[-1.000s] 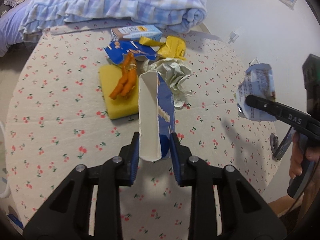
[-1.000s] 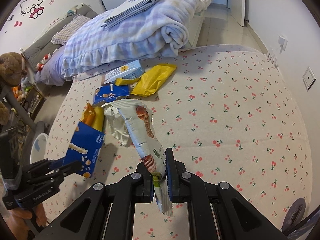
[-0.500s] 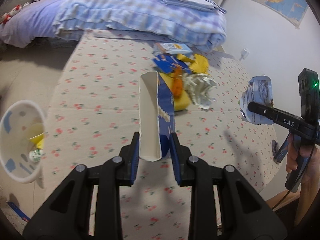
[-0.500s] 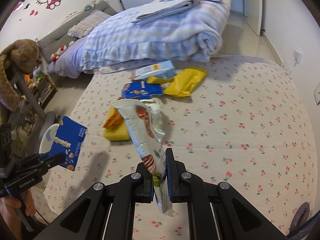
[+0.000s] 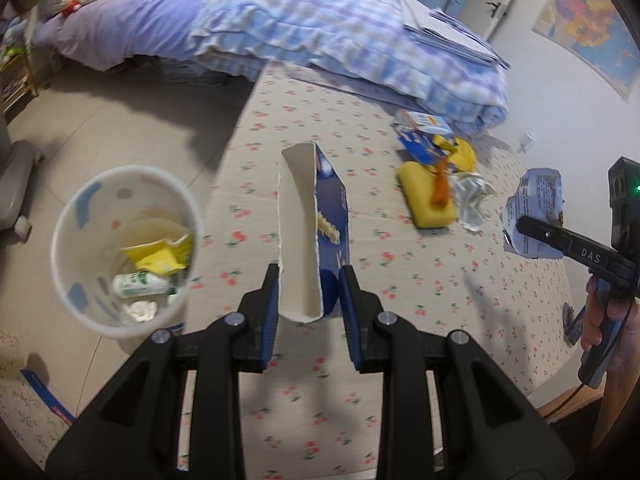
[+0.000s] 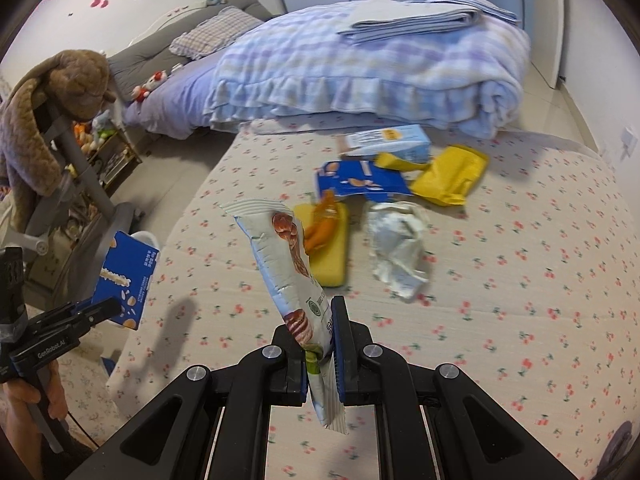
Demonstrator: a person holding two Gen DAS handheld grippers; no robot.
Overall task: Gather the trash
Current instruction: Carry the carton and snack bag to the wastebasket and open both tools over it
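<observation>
My left gripper (image 5: 308, 300) is shut on an empty blue snack box (image 5: 316, 232), held upright above the left edge of the cherry-print table (image 5: 376, 280). The same blue snack box (image 6: 126, 276) shows at the left of the right wrist view. To its left, on the floor below, stands a white bin (image 5: 124, 248) with yellow and green wrappers inside. My right gripper (image 6: 318, 338) is shut on a white snack wrapper (image 6: 288, 264), which also shows at the right as the snack wrapper (image 5: 536, 216). More trash lies on the table: a yellow sponge (image 5: 426, 196), crumpled paper (image 6: 396, 248), a yellow bag (image 6: 448, 176).
A bed with a checked blue quilt (image 5: 340, 36) borders the table's far side. A pale blue carton (image 6: 390, 142) and a torn blue pack (image 6: 360, 180) lie near it. A stand with a brown plush toy (image 6: 52, 100) is on the floor at the left.
Both grippers have swung left with their loads, away from the trash pile. The white bin has come fully into the left wrist view beside the box.
</observation>
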